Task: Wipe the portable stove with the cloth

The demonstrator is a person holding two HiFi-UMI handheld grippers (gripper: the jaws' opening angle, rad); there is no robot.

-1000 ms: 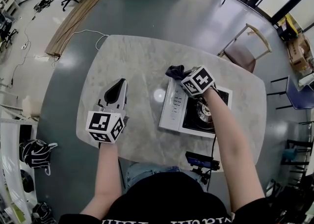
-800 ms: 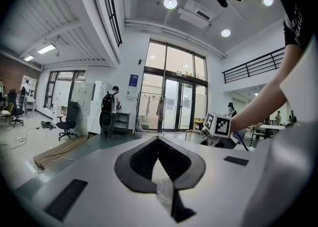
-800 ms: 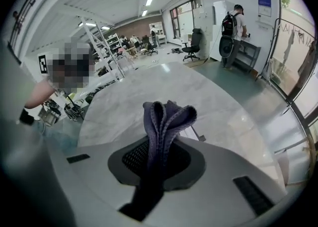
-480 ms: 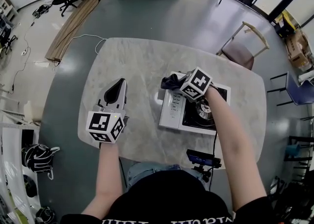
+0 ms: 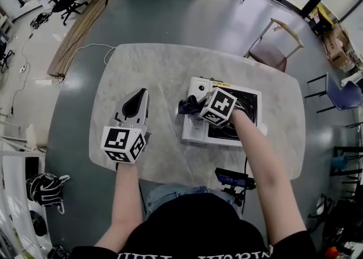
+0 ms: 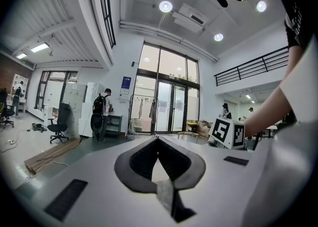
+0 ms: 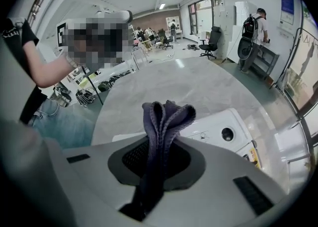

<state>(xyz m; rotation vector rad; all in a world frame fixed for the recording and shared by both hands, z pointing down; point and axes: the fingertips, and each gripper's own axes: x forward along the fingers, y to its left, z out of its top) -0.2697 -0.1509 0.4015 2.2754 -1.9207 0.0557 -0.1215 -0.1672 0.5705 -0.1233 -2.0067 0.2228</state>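
With left tongs pressed together, the cloth is pinched thinly by right tongs over the portable stove, so slippage is risked.

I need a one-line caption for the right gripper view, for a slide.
Right gripper shut on a bunched dark cloth over the white end of the portable stove on a marbled table.

cloth: dark woven fabric, matt | stove: smooth white casing | table: polished marble-look top
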